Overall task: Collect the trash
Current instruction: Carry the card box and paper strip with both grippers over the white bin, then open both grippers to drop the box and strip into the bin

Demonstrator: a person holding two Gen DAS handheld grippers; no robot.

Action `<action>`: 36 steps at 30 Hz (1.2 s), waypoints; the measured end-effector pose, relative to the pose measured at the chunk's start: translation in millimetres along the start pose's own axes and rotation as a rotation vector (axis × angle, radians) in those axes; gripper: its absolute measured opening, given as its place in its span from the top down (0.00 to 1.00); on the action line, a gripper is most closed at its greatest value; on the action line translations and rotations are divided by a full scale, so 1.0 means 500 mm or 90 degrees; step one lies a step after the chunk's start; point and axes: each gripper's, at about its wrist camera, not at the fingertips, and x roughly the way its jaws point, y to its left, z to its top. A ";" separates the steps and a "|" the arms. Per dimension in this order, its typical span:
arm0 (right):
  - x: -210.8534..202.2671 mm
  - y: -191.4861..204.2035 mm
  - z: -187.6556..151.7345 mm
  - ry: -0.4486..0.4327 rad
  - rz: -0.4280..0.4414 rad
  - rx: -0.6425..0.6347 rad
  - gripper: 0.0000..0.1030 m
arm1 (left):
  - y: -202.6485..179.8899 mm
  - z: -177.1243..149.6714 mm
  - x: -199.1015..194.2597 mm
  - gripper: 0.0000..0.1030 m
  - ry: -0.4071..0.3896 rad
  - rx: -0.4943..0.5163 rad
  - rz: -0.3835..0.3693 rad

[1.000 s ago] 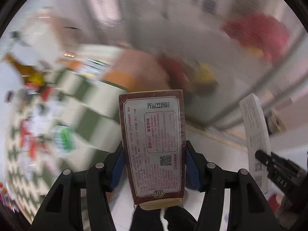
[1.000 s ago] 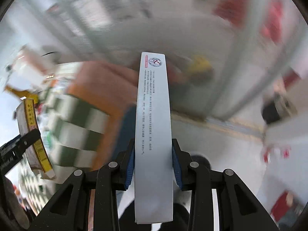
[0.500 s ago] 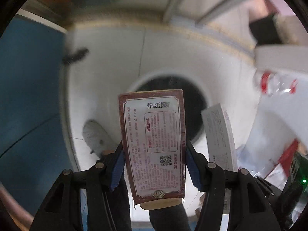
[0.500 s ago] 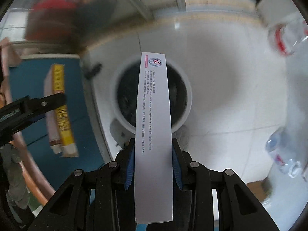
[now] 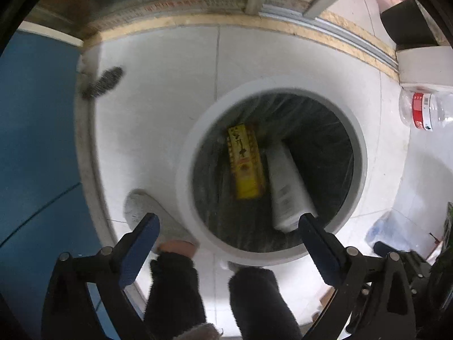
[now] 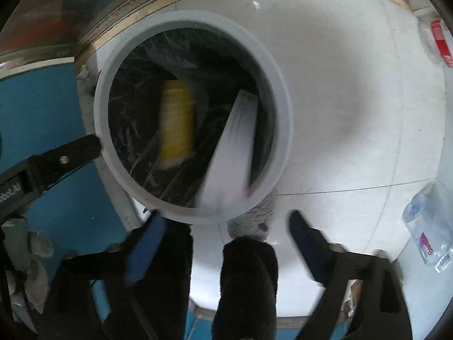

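Trash sits inside the round white bin point(image 5: 185, 175): a yellow box point(image 5: 245, 162) and a white box point(image 5: 286, 181) lie side by side on the dark liner, long axes roughly parallel, each leaning up toward the bin's far wall. In the right wrist view both are motion-blurred. The left tool point(image 5: 226, 235) points steeply down over the bin, its jaws opening with nothing between them. The right tool point(image 6: 223, 226) is angled down at the near rim, jaws likewise opening and empty. Clear bottles point(image 6: 430, 235) stand on the floor point(image 6: 339, 85).
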 end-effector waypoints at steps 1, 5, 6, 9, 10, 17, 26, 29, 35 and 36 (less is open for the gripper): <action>-0.011 -0.001 -0.006 -0.013 -0.011 -0.002 0.00 | -0.004 -0.002 -0.010 0.03 -0.012 0.001 0.006; -0.072 0.047 -0.052 -0.082 -0.070 -0.009 0.00 | 0.013 -0.049 -0.078 0.02 -0.075 0.009 0.051; -0.087 0.072 -0.069 -0.100 -0.084 -0.010 0.00 | 0.021 -0.062 -0.091 0.02 -0.093 0.013 0.064; -0.138 0.113 -0.094 -0.139 -0.117 -0.012 0.00 | 0.028 -0.112 -0.151 0.02 -0.120 0.009 0.084; -0.162 0.122 -0.103 -0.146 -0.123 -0.013 0.00 | 0.034 -0.124 -0.166 0.02 -0.128 0.005 0.088; -0.303 0.219 -0.213 -0.203 -0.117 -0.001 0.00 | 0.031 -0.237 -0.346 0.03 -0.178 -0.004 0.095; -0.579 0.271 -0.406 -0.293 -0.101 -0.010 0.00 | 0.000 -0.373 -0.593 0.03 -0.240 -0.002 0.081; -0.669 0.281 -0.469 -0.320 -0.095 -0.013 0.00 | -0.016 -0.412 -0.664 0.03 -0.261 0.001 0.069; -0.826 0.284 -0.581 -0.363 -0.080 -0.018 0.00 | -0.036 -0.478 -0.783 0.03 -0.301 -0.001 0.046; -0.846 0.284 -0.595 -0.368 -0.078 -0.018 0.00 | -0.038 -0.490 -0.802 0.03 -0.308 -0.001 0.041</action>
